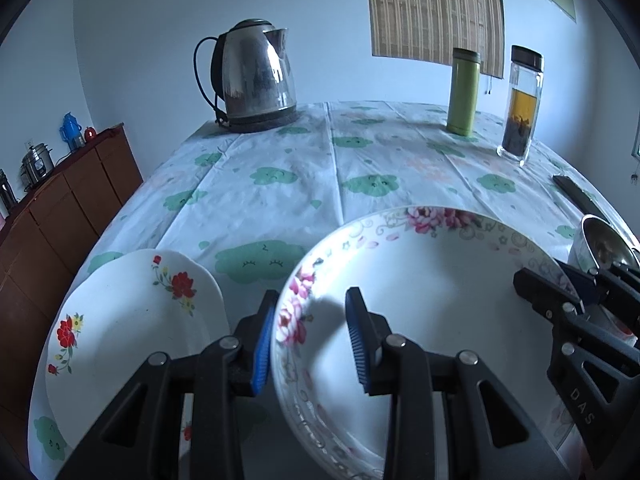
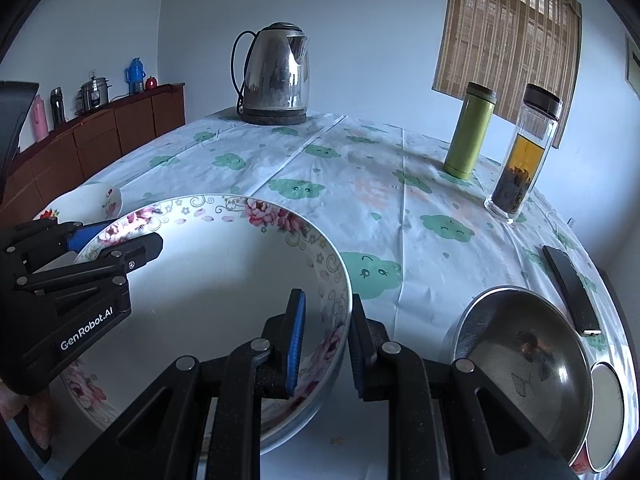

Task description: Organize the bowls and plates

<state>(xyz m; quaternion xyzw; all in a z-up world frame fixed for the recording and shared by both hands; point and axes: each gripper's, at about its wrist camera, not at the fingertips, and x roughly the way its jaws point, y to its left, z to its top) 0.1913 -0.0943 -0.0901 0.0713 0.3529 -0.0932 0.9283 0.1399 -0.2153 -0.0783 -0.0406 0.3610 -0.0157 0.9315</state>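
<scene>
A large white bowl with pink flowers on its rim (image 1: 432, 304) (image 2: 208, 292) sits between both grippers above the tablecloth. My left gripper (image 1: 312, 344) straddles its left rim, one blue pad outside the wall and one inside, shut on it. My right gripper (image 2: 326, 346) clamps the opposite rim the same way. Each gripper shows in the other's view: the left gripper (image 2: 116, 240) and the right gripper (image 1: 560, 288). A white plate with red flowers (image 1: 132, 320) (image 2: 80, 204) lies to the bowl's left. A steel bowl (image 2: 528, 360) (image 1: 608, 240) rests to its right, on another dish (image 2: 606, 412).
On the far side of the table stand a steel kettle (image 1: 256, 76), a green flask (image 1: 462, 92) and a glass tea bottle (image 1: 522, 104). A black flat device (image 2: 568, 288) lies near the right edge. A wooden sideboard (image 1: 68, 208) runs along the left wall.
</scene>
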